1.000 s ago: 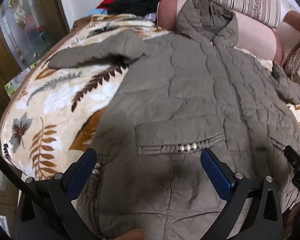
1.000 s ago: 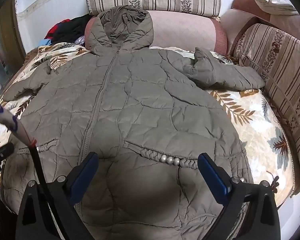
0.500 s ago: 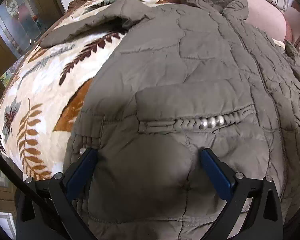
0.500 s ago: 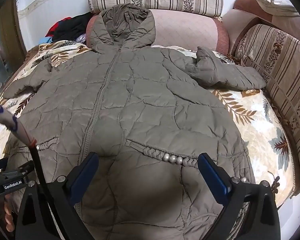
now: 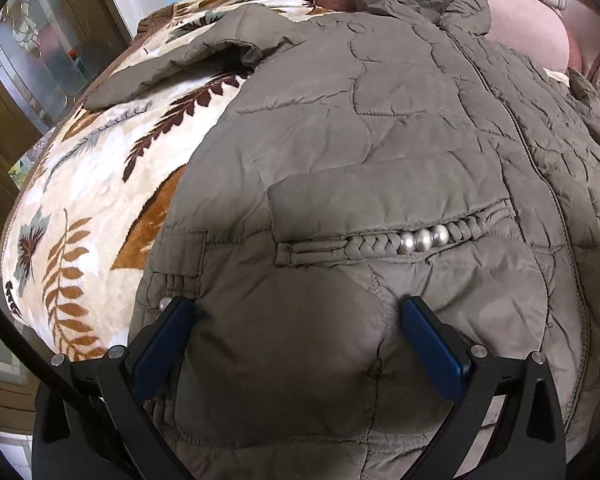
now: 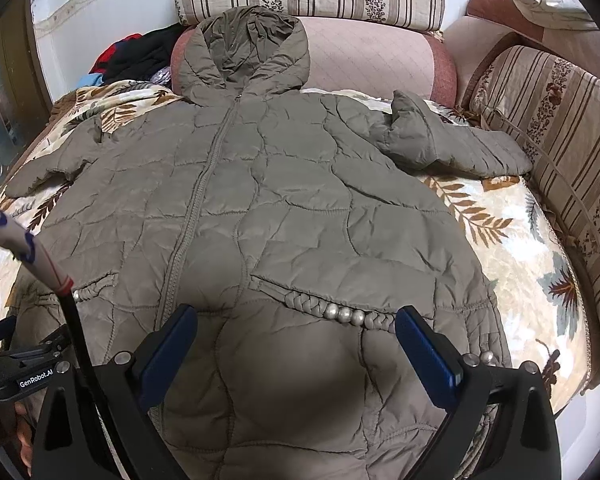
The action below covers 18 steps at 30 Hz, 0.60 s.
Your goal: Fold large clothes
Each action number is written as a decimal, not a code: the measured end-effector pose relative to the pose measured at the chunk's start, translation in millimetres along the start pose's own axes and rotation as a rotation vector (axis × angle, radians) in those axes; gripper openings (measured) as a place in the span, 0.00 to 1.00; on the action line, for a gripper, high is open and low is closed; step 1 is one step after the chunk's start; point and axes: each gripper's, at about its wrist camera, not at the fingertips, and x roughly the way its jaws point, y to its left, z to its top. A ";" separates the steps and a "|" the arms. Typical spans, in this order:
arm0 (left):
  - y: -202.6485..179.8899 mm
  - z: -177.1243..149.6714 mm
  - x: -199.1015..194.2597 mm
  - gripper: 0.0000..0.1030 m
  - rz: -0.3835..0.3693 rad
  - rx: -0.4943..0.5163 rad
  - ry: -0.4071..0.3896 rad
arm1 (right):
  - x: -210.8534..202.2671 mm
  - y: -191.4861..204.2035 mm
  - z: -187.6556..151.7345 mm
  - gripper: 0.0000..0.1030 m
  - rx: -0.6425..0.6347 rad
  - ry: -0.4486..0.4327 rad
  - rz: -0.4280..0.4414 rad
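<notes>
Olive quilted fabric fills both of my views: the hooded jacket lies front-up and spread flat on the leaf-print blanket that covers the sofa seat, its zipper closed and running up to the hood, which rests against a pink bolster. My left gripper is low over the hem corner on the jacket's left side, its blue fingers spread wide with padded fabric bulging between them; they press at the cloth but grip nothing. Just ahead of it I see the braided pocket trim with three silver beads, and farther off the left sleeve lying out across the blanket. My right gripper hovers over the lower hem on the other side, fingers likewise wide apart and holding nothing, the second beaded pocket just beyond them. The right sleeve is bent and reaches toward the striped armrest cushion. A heap of dark and red clothes sits behind the jacket's left shoulder.
</notes>
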 end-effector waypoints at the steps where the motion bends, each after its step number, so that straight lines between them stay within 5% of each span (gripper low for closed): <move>1: 0.3 -0.4 -0.2 1.00 0.000 -0.002 -0.007 | 0.4 -0.8 0.1 0.98 0.001 0.002 -0.009; 18: 2.4 -4.4 5.0 1.00 -0.039 0.021 -0.025 | 7.0 -19.5 -3.2 0.98 0.061 0.038 -0.067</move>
